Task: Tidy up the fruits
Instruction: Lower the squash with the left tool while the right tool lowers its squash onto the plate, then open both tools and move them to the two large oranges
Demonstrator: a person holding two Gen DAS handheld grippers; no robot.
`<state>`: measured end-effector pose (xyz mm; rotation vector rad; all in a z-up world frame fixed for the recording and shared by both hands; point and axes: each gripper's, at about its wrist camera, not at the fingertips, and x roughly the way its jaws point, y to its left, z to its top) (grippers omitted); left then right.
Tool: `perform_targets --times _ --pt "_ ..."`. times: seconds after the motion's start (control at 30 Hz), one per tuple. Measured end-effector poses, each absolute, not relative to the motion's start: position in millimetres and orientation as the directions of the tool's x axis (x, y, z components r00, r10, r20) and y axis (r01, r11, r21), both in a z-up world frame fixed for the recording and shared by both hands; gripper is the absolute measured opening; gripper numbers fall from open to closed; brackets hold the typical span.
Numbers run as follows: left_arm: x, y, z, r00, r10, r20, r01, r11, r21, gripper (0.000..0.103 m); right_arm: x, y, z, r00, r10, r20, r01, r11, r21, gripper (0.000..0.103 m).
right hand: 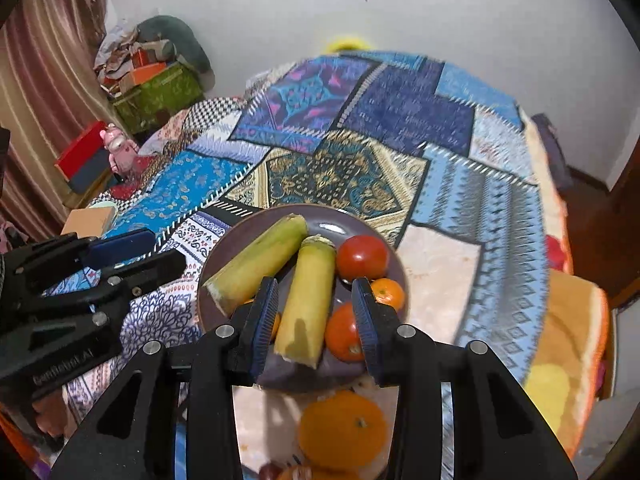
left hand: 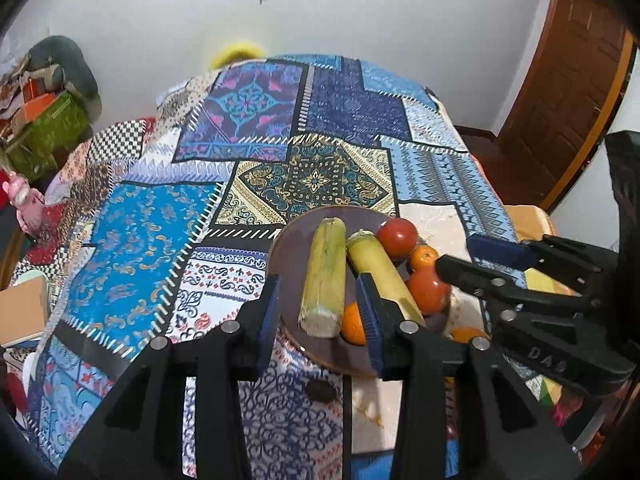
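A brown plate (left hand: 286,252) (right hand: 352,220) on the patchwork cloth holds two yellow-green corn cobs (left hand: 325,278) (right hand: 307,300), two red tomatoes (left hand: 397,237) (right hand: 362,257) and small oranges (left hand: 424,257) (right hand: 387,292). My left gripper (left hand: 318,312) is open above the plate's near edge, with one cob (right hand: 256,260) seen between its fingers. My right gripper (right hand: 314,316) is open above the plate, with the other cob between its fingers; it shows at the right in the left wrist view (left hand: 472,256). A large orange (right hand: 343,428) lies on the cloth just in front of the plate.
The table is covered by a blue patchwork cloth (left hand: 256,128) (right hand: 400,120). Boxes and clutter stand at the far left (right hand: 152,84). A wooden door (left hand: 560,92) is at the right. A small dark fruit (left hand: 320,390) lies on the cloth near the plate.
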<state>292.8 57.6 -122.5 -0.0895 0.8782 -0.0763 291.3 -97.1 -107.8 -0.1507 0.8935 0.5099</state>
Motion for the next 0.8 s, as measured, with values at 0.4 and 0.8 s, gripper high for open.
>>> perform_targets --times 0.4,0.8 --pt "226 51 -109 0.657 -0.096 -0.748 0.067 0.995 -0.068 0.058 229 -149 -97 0.607 0.346 -0.715 -0.451 0.891 0.049 0.052" --pt "185 36 -138 0.608 -0.109 -0.786 0.089 0.994 -0.069 0.070 191 -167 -149 0.525 0.360 -0.771 -0.434 0.893 0.122 0.066"
